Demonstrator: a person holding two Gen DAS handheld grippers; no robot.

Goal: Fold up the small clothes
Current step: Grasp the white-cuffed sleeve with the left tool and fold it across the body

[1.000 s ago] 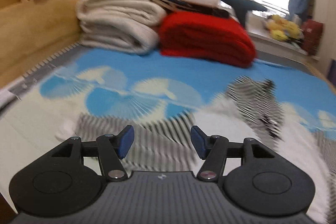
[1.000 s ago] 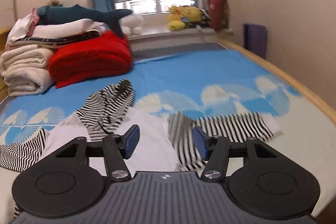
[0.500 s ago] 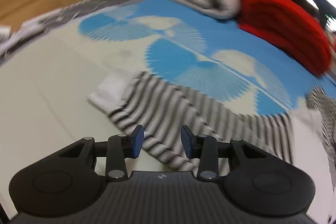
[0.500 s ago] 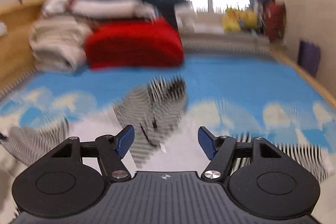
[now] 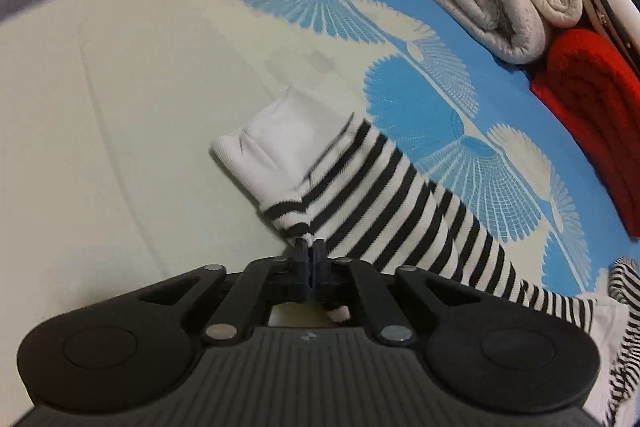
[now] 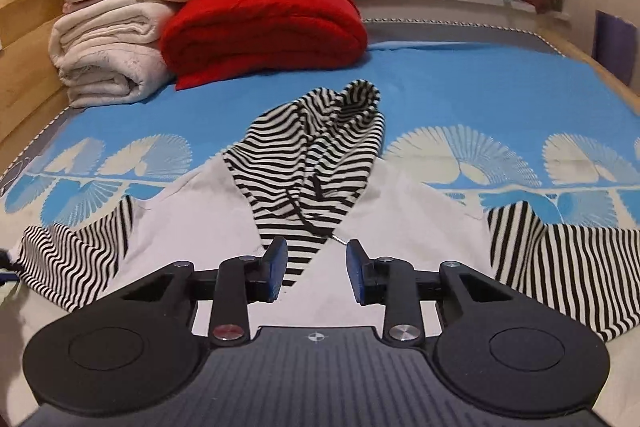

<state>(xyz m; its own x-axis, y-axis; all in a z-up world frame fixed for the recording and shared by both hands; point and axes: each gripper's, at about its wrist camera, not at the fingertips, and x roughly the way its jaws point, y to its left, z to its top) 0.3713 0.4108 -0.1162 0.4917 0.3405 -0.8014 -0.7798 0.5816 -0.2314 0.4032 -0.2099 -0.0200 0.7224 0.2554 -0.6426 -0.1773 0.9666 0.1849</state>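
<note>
The left gripper (image 5: pixel 309 251) has its jaws brought together on the lower edge of the striped sleeve (image 5: pixel 384 203), pinching a fold of cloth just behind the white cuff (image 5: pixel 280 143); the cuff lies flat on the pale part of the bedspread (image 5: pixel 120 87). That sleeve runs rightward toward the body of the hooded top (image 6: pixel 192 203), which is spread on the bed with its white torso facing up. In the right wrist view the same sleeve appears at the far left edge, raised slightly off the cover. At centre the striped hood (image 6: pixel 316 155) lies folded down over the white chest, its dark drawstring (image 6: pixel 304 211) trailing toward the near edge. The right gripper (image 6: pixel 316 267) hovers over the white fabric just below the hood's point, jaws apart and holding nothing. To the right, the other sleeve (image 6: pixel 560 267) lies flat, extending toward the frame edge. Beyond the garment, at the back left of the bed, a stack of cream blankets (image 6: pixel 108 51) sits beside a folded red blanket (image 6: pixel 264 27), touching it.
</note>
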